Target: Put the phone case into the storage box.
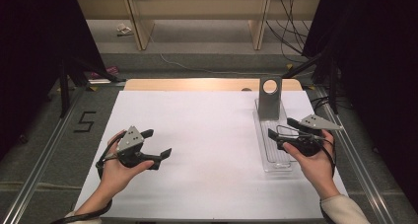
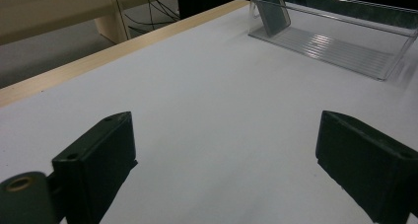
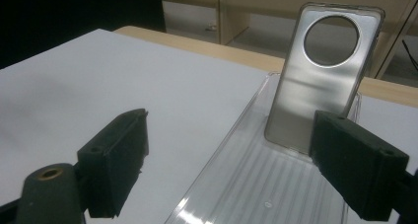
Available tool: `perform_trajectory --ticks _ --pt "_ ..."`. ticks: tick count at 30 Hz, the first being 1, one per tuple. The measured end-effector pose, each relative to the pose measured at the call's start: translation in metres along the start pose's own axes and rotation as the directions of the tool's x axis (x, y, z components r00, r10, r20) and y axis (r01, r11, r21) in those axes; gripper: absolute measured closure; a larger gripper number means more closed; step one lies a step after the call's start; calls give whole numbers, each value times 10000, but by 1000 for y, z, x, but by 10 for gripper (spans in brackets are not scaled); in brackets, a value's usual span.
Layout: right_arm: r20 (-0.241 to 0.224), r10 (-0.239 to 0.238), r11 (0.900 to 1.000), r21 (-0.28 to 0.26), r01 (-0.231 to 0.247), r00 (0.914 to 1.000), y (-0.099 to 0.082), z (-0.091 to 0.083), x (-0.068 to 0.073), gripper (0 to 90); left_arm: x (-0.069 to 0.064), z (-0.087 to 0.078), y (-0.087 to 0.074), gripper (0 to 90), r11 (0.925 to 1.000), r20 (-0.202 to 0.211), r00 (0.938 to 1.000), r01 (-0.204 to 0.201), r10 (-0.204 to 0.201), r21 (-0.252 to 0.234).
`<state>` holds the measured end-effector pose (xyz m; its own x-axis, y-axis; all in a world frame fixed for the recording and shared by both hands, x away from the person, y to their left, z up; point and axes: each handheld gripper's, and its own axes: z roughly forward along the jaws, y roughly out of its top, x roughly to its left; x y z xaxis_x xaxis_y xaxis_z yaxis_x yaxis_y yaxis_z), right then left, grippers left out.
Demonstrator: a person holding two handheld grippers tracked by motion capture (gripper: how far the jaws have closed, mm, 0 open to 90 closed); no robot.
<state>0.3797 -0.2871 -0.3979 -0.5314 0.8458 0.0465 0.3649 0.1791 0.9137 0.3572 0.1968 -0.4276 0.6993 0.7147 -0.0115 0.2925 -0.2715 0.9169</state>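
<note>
A white sheet (image 1: 207,150) covers most of the worktop (image 1: 197,84), whose pale wooden edge shows along the far side. Grey floor lies around it, with a metal rail (image 1: 44,150) running along the left side and a "5" marked in black tape (image 1: 85,121) next to it. Beyond the worktop stand light wooden shelf legs (image 1: 140,29), and black cables (image 1: 288,31) trail down at the right; dark curtains close off both sides of the room.

On the right part of the sheet lies a long clear plastic tray (image 1: 266,130) with a ribbed floor. At its far end a silver phone case (image 1: 270,98) with a round cut-out stands nearly upright, leaning slightly back.

The left tongs (image 1: 158,143) hover over bare white sheet, well apart from the tray, jaws spread wide and holding nothing. The right tongs (image 1: 282,127) are over the near part of the tray, pointing toward the case, jaws also spread wide and empty; in the right gripper view the case (image 3: 325,71) stands just ahead, between the jaws and apart from them.
</note>
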Motion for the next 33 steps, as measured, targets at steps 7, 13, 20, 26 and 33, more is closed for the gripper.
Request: perform_trajectory --ticks 7,13,20,26,33 --pt "-86 -16 10000 -60 15 10000 -3 -3 3 166 0 0 0 78 10000 -4 10000 16 -16 -7" --pt "-165 -25 9999 -160 22 9999 -8 -8 5 163 0 0 0 78 10000 7 10000 0 0 15" --pt "-240 -59 9998 -199 54 9997 -13 -13 7 163 0 0 0 78 10000 14 10000 3 -4 15" --pt "-269 -36 9998 -206 31 9996 -15 -15 8 163 0 0 0 77 10000 19 10000 13 -13 14" --pt "-311 -57 9998 -186 51 9995 -19 -16 9 163 0 0 0 78 10000 11 10000 13 -13 3"
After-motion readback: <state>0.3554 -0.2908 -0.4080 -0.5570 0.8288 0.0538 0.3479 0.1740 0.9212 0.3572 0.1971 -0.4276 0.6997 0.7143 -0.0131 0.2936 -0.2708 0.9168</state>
